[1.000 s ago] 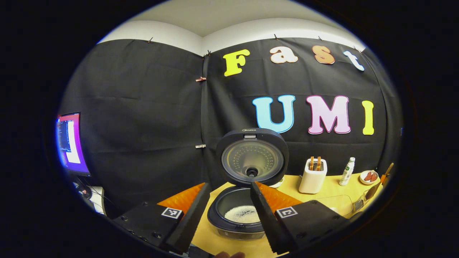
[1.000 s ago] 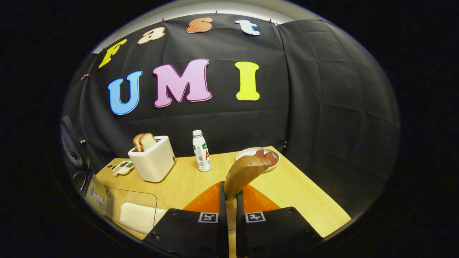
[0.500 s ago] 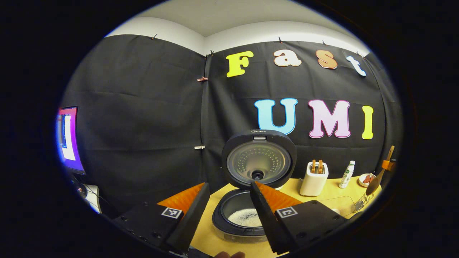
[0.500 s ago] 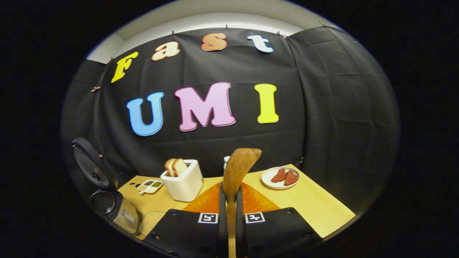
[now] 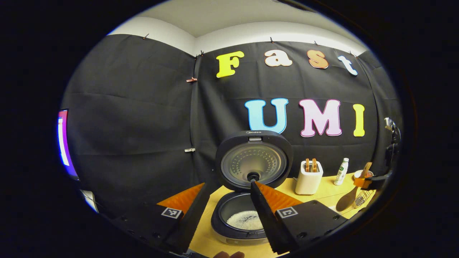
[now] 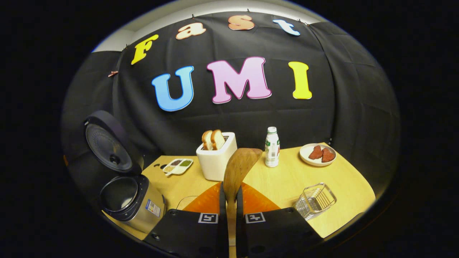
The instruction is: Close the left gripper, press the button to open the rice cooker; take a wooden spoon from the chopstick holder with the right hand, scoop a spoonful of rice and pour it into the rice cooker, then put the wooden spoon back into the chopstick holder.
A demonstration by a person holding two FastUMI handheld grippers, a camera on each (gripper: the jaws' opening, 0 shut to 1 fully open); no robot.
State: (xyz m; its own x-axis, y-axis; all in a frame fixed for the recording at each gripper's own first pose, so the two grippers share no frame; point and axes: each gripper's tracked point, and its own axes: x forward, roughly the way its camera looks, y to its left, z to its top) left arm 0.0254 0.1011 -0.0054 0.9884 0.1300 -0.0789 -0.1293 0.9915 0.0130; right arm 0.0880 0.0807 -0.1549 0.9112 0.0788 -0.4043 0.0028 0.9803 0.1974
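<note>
Right gripper [image 6: 229, 200] is clamping one spoon [image 6: 238, 168] upright; one wire holder [image 6: 315, 200] lying just right. Left gripper [image 5: 226, 211] is hanging spread before one open cooker [image 5: 247, 215], rice [image 5: 245, 220] inside.

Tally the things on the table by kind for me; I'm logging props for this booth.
Rice cooker: 1
Toaster: 1
Bottle: 1
Plate: 1
Sectioned dish: 1
Wire chopstick holder: 1
Total: 6, leaving out the wooden spoon held in the right gripper.

Left gripper view faces the rice cooker [image 5: 247, 215] closely; right gripper view looks across the table [image 6: 287, 179]; both share the toaster [image 6: 217, 159].
</note>
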